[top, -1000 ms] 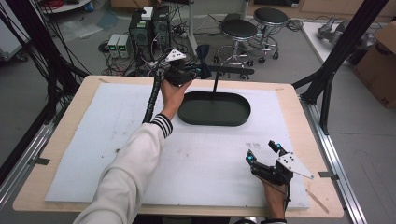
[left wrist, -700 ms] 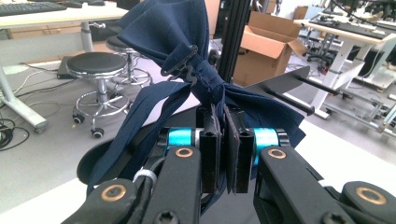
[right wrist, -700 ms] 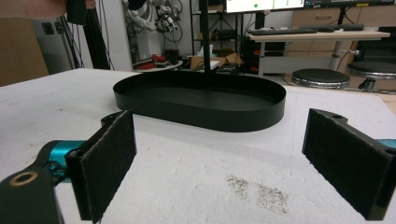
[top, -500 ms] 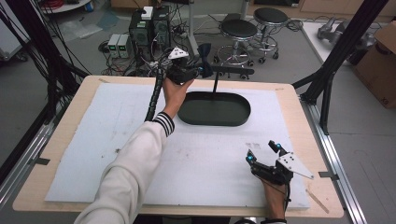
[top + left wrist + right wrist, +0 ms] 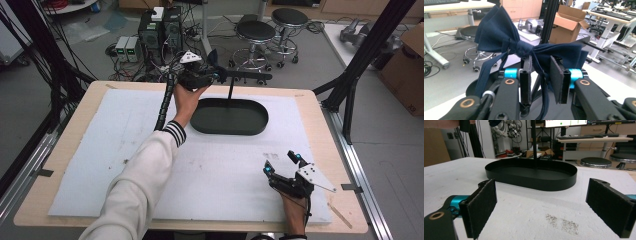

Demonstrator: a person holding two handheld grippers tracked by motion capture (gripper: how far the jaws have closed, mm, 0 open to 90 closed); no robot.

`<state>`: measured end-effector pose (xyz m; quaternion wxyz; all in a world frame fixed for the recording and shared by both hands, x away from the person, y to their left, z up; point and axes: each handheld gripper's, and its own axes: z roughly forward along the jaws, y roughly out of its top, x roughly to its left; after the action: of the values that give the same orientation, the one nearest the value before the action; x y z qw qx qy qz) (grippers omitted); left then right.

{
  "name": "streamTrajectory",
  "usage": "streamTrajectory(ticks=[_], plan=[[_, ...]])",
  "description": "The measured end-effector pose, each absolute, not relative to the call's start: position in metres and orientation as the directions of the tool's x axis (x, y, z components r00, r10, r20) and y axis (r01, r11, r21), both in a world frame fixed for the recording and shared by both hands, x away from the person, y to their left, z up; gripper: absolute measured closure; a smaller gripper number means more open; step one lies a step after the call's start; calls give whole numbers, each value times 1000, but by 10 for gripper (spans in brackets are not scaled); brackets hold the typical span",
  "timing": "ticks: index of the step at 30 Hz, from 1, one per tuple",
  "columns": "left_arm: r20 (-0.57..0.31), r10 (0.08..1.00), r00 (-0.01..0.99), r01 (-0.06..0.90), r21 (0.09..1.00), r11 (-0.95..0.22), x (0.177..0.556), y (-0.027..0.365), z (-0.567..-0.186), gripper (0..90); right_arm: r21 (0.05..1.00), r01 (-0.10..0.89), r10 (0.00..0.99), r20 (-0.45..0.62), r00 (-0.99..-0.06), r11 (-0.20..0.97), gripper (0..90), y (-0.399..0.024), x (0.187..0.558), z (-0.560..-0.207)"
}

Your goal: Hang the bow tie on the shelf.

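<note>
While the right gripper (image 5: pixel 281 163) rests wide open, the left gripper's (image 5: pixel 541 82) just-opening jaws straddle the bow tie (image 5: pixel 524 48).

- No text, label, brand, number or sign can be read in any of the pictures.
- The monitor (image 5: pixel 567 123) at the top of the right gripper view shows a bright strip with small marks, but they are too small to read.
- The cardboard box (image 5: pixel 569 25) in the left gripper view shows plain brown sides, with no readable print.
- The two small grey units (image 5: pixel 127 48) on the floor in the high view are too blurred for any lettering.
</note>
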<state>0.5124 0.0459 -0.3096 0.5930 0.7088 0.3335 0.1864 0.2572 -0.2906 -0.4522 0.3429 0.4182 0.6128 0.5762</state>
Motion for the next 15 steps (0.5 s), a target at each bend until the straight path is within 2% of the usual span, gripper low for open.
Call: streamTrajectory(ticks=[4, 15], plan=[[-129, 686, 716, 244, 967, -73, 509, 47, -307, 662, 993, 118, 908, 62, -414, -14, 89, -291, 257, -452], [-163, 674, 721, 252, 967, -35, 503, 60, -304, 642, 993, 115, 908, 60, -415, -13, 89, -291, 257, -452]])
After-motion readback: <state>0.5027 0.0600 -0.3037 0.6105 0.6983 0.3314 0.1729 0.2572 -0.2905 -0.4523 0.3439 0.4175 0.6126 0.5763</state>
